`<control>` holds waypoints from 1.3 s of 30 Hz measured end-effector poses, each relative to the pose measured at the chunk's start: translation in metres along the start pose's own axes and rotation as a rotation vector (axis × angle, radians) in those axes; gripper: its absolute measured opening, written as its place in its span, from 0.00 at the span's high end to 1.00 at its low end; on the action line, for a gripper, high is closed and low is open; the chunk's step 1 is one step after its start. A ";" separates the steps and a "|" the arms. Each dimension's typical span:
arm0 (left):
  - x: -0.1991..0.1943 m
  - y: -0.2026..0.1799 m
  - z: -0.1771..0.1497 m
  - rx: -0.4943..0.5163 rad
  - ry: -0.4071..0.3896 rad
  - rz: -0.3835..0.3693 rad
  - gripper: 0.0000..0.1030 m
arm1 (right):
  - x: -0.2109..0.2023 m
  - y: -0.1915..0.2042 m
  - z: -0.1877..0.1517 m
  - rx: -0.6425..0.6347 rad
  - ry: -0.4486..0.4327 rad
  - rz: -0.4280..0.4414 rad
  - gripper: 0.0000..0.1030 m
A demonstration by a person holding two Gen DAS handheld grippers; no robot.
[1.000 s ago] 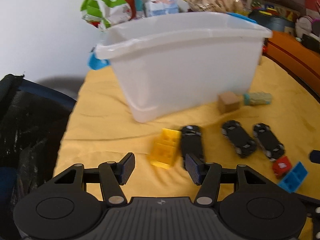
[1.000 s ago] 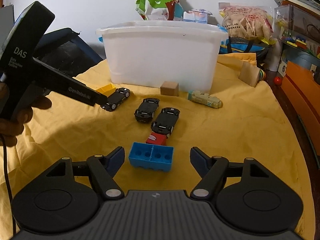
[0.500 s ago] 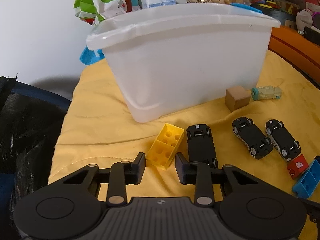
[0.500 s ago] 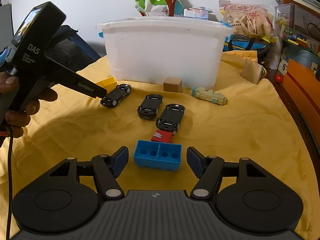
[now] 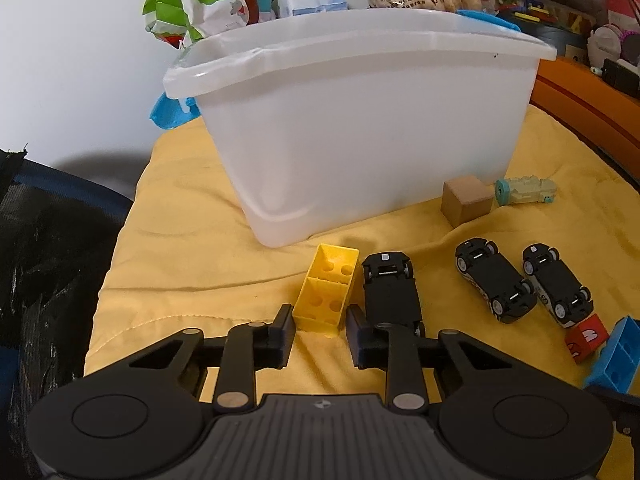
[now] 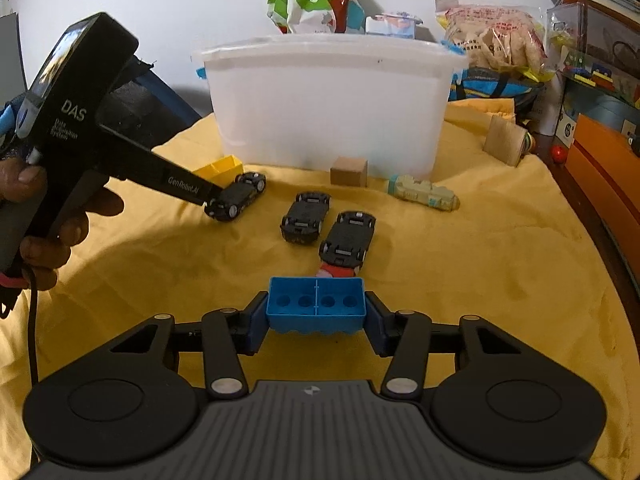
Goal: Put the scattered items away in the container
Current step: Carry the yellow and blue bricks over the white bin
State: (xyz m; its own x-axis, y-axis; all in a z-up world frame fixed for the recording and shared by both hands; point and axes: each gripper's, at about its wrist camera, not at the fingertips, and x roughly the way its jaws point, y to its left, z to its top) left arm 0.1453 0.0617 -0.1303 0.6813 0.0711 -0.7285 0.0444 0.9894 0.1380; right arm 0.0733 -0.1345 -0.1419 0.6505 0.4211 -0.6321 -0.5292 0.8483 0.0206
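— Right wrist view first: what's the right gripper got?

— Blue brick, hollow side up, sitting btwn the two pads. Both pads sit against its ends, jaws narrowed to about the brick's length. Brick looks level, right at the yellow cloth; can't tell if it's off the cloth.

— And the left gripper?

— Part open, approx. the width of the yellow brick. That brick lies hollow side up w/ its near end just at the pad tips, not clearly pinched; gaps show on both sides. Right pad tip is just beside a black toy car lying on its roof.

— Where's the bin?

— White plastic container stands upright at the back of the cloth, just beyond the yellow brick. Two more upturned cars lie to the right, red block near them. Wooden cube and pale toy train sit by the container's front corner.
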 end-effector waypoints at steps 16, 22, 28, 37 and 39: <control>0.006 0.003 -0.001 -0.028 0.031 0.021 0.62 | -0.001 -0.006 0.002 -0.005 0.001 -0.008 0.49; 0.006 -0.007 0.000 -0.002 0.002 0.014 0.74 | 0.005 -0.004 -0.001 -0.004 0.005 -0.019 0.48; -0.003 -0.005 0.003 -0.005 -0.007 0.008 0.74 | 0.003 -0.007 -0.002 0.003 0.008 -0.007 0.49; -0.059 0.012 0.027 -0.062 -0.059 -0.007 0.74 | -0.029 -0.017 0.029 0.003 -0.071 0.015 0.49; -0.077 0.016 0.036 -0.074 -0.079 -0.016 0.74 | -0.036 -0.021 0.043 0.009 -0.100 0.019 0.49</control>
State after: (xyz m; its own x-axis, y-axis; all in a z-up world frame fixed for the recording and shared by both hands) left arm 0.1202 0.0680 -0.0478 0.7363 0.0479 -0.6749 0.0035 0.9972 0.0746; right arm 0.0841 -0.1540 -0.0862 0.6916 0.4668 -0.5511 -0.5376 0.8423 0.0388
